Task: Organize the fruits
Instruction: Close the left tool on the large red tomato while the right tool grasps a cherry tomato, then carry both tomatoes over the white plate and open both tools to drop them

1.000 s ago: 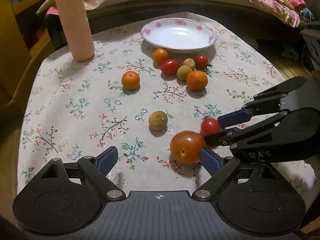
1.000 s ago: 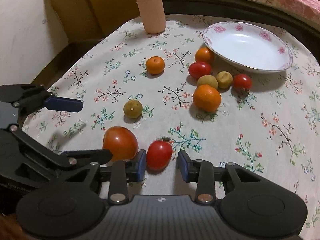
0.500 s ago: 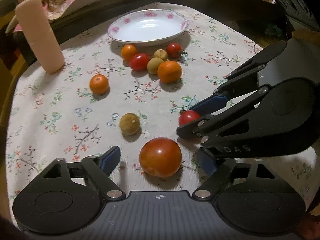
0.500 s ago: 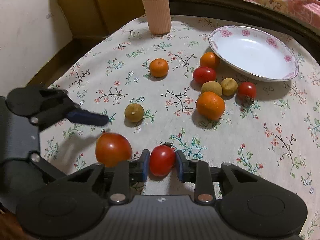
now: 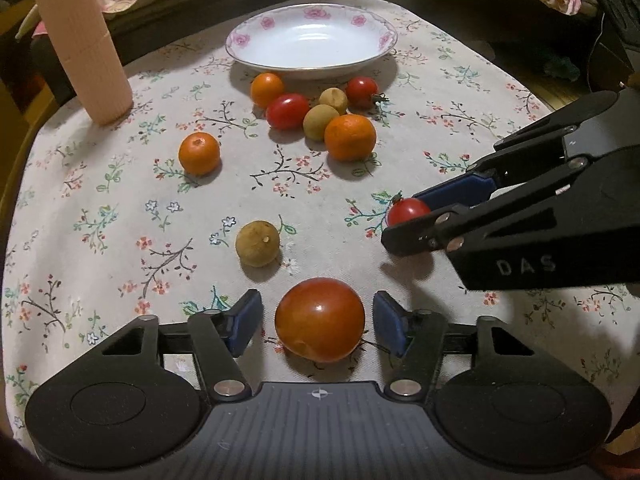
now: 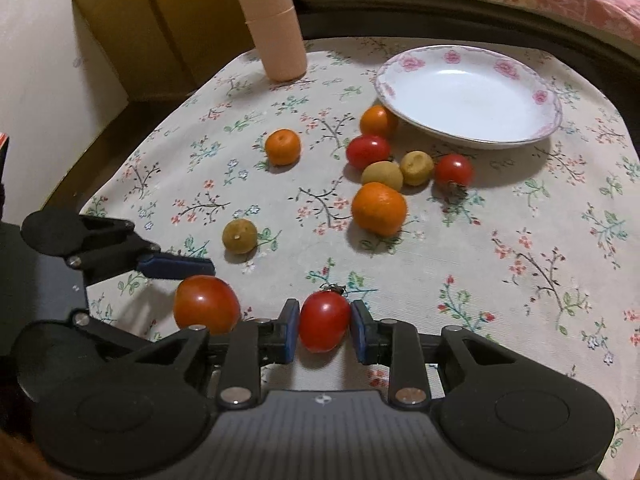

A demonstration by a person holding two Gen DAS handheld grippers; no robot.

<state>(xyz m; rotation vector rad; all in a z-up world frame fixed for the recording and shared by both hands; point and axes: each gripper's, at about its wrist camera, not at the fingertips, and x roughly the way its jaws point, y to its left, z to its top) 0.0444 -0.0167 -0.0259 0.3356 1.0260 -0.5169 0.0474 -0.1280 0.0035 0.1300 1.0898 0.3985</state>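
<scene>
now the right gripper (image 6: 325, 326) is squeezing a small red tomato (image 6: 324, 321) between its two blue pads. the tomato is shiny and round, and it is showing a tiny dark stem bit on top. it is sitting low over the flowery tablecloth (image 6: 520, 280), near the front edge of the table. from the left wrist view the same small red tomato (image 5: 408, 211) is peeking out between the black fingers of the right gripper (image 5: 412, 220).

the left gripper (image 5: 318, 320) is standing open, with its blue pads on each side of a big tomato (image 5: 319, 319) and not touching it. this big tomato is orange-red and smooth, with a bright shine on top, and it is resting on the cloth. in the right wrist view the big tomato (image 6: 207, 304) is lying just beside the small one, to its left.

a little brown fruit (image 5: 257, 243) is sitting alone near the middle of the cloth. one orange (image 5: 199, 153) is sitting by itself further back on the left. close to the white plate (image 5: 256, 32) with pink roses, more fruits are bunched together: two oranges, two red tomatoes and two brown fruits. the plate is holding nothing. a tall pink ribbed bottle (image 5: 82, 44) is standing upright at the back left corner.
</scene>
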